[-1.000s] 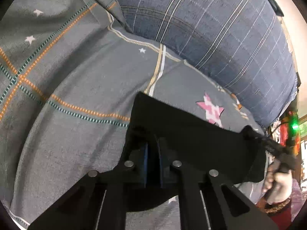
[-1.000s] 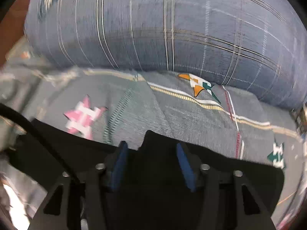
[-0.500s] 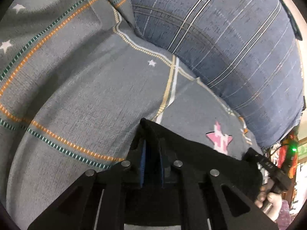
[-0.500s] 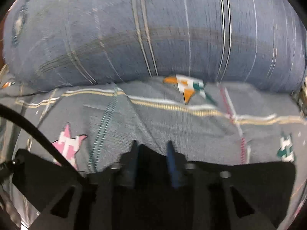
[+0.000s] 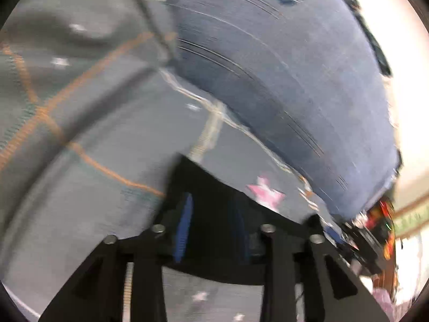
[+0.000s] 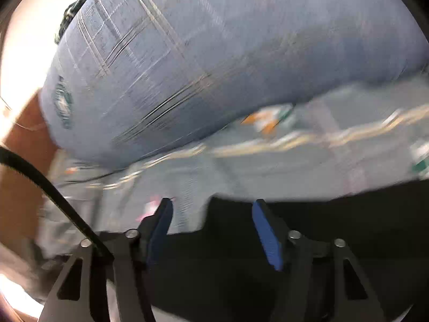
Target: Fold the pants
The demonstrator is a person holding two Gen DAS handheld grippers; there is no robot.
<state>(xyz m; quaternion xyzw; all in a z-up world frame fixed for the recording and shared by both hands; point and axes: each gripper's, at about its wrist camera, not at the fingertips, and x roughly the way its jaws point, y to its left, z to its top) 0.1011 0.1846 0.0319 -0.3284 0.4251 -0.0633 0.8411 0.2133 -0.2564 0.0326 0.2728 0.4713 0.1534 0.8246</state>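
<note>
Pants (image 6: 335, 228) edge lies loose between both just-opened grippers.

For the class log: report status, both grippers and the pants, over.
Left gripper and right gripper open, jaws just opening. Black pants released on bedspread. Nothing in the way.

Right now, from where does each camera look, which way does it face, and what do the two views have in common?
Left wrist: sits on the left tool, looking forward and down at the black pants on the grey patterned sheet; its two fingers show, apart, jaws just opened.
Right wrist: sits on the right tool, looking forward and down at the pants edge; its fingers show, wide apart, jaws just opened.
Shared: pants, sheet, blue plaid pillow.
</note>
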